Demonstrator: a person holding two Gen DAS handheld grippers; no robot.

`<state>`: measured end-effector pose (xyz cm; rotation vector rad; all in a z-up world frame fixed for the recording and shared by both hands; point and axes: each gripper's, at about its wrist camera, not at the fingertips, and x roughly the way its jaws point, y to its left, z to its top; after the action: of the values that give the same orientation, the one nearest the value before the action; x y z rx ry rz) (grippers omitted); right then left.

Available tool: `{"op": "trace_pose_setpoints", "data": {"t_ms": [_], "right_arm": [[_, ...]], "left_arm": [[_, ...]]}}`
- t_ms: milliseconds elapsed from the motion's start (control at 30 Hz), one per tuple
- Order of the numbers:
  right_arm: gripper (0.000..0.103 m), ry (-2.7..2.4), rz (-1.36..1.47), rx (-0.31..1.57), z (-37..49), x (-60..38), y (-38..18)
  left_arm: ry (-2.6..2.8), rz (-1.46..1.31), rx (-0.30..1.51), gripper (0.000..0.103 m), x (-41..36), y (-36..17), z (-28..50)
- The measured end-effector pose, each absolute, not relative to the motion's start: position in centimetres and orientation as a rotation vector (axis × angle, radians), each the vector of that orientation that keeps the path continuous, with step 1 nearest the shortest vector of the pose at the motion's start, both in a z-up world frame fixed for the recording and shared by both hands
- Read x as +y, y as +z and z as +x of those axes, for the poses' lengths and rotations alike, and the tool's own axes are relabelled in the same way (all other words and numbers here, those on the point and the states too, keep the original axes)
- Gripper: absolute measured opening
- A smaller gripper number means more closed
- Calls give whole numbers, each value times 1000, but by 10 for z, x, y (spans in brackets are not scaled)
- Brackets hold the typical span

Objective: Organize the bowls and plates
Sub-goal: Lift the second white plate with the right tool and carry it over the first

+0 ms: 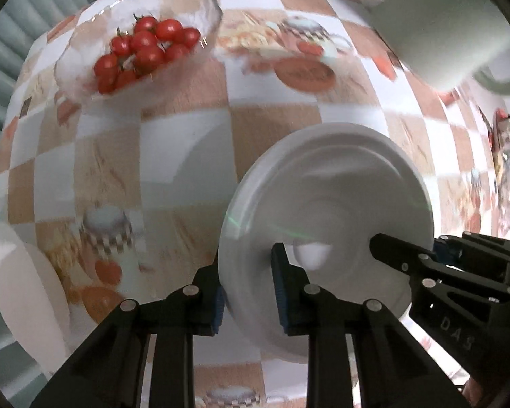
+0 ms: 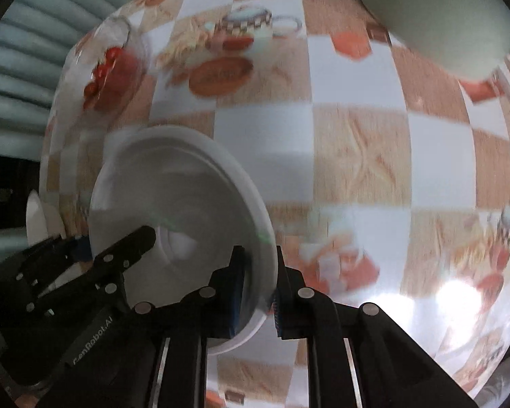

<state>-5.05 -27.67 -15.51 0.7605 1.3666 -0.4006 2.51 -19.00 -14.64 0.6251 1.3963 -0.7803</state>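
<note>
A white bowl (image 1: 333, 197) is held tilted above the checkered tablecloth (image 1: 187, 146). My left gripper (image 1: 246, 282) is shut on its left rim, one finger inside and one outside. My right gripper (image 2: 258, 282) is shut on the opposite rim of the same bowl (image 2: 173, 183). The right gripper shows in the left wrist view (image 1: 401, 258), and the left gripper shows in the right wrist view (image 2: 125, 248). A white plate (image 1: 27, 289) lies at the table's left edge.
A clear glass bowl (image 1: 193, 3) of cherry tomatoes (image 1: 142, 47) stands at the far left of the table. A pale grey-green container (image 1: 442, 23) stands at the far right. White dishes (image 2: 37, 217) show at the left edge in the right wrist view.
</note>
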Motion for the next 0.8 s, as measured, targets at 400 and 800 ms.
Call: {"op": "trace_pose_setpoints", "data": {"t_ms": [400, 800], "right_arm": [[16, -417, 795, 1415, -111, -223, -154], [16, -411, 794, 1356, -141, -189, -100]], "left_arm": [[-806, 676, 1402, 27, -159, -145, -46], [-814, 648, 1318, 27, -107, -79, -92]]}}
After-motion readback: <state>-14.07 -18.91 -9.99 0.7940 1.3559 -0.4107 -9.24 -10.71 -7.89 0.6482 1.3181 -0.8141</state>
